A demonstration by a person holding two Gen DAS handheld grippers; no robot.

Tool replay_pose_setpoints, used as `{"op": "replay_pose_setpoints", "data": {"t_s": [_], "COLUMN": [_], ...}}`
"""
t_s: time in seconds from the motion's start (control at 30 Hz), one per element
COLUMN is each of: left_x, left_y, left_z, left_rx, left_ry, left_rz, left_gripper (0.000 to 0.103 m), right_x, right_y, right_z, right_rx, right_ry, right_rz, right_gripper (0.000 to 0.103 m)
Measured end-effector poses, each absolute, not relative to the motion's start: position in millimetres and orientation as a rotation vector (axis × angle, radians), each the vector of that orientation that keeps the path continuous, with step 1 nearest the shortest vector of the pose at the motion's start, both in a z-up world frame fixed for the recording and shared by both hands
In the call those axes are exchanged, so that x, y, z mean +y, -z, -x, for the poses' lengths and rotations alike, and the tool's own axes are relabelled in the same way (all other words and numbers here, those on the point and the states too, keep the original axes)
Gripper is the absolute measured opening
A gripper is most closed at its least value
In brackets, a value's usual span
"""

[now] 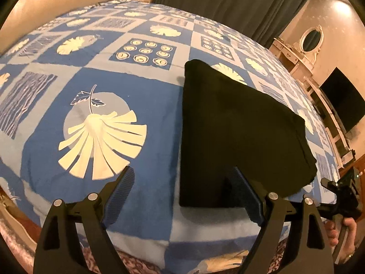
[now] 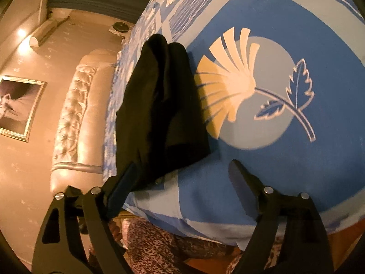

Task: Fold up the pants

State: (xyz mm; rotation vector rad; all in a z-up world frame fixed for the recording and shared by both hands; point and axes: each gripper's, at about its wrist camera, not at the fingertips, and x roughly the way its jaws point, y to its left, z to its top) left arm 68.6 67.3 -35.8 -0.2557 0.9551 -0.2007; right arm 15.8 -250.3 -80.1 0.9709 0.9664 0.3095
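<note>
One pair of black pants (image 1: 239,132) lies folded into a compact bundle on the blue patterned bedspread (image 1: 155,105), near the bed's front edge. The fabric is so dark that layers, seams and the waistband cannot be made out in either view; only the outline reads.

Left gripper (image 1: 184,189): jaws spread wide, nothing between them. The pants sit just ahead and to its right; its right finger overlaps the bundle's near corner, and contact there cannot be confirmed. At the far right of this view the right gripper (image 1: 340,196) is partly cut off by the frame edge, with part of the hand holding it visible below.

Right gripper (image 2: 180,173): jaws also spread wide, holding nothing. The pants (image 2: 159,105) lie ahead and to its left; the left finger crosses the bundle's near edge, and whether it touches the cloth cannot be told. A large leaf motif (image 2: 246,86) lies ahead and to its right.

Count: pants one, grippers two, bedspread one. A padded headboard (image 2: 73,118) and one framed picture (image 2: 18,107) show beyond the bed.
</note>
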Motion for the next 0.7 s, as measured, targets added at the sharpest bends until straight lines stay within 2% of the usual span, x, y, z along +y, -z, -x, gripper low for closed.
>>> {"op": "replay_pose_setpoints", "data": {"t_s": [0.7], "left_x": [31.5], "left_y": [30.2], "left_z": [-13.4], "left_rx": [0.919], "left_ry": [0.169], "left_rz": [0.122], "left_gripper": [0.086], "right_x": [-200.0], "right_y": [53.3], "right_z": [5.7], "right_rx": [0.973], "right_ry": [-0.148], "right_rz": [-0.580], "right_gripper": [0.083]}}
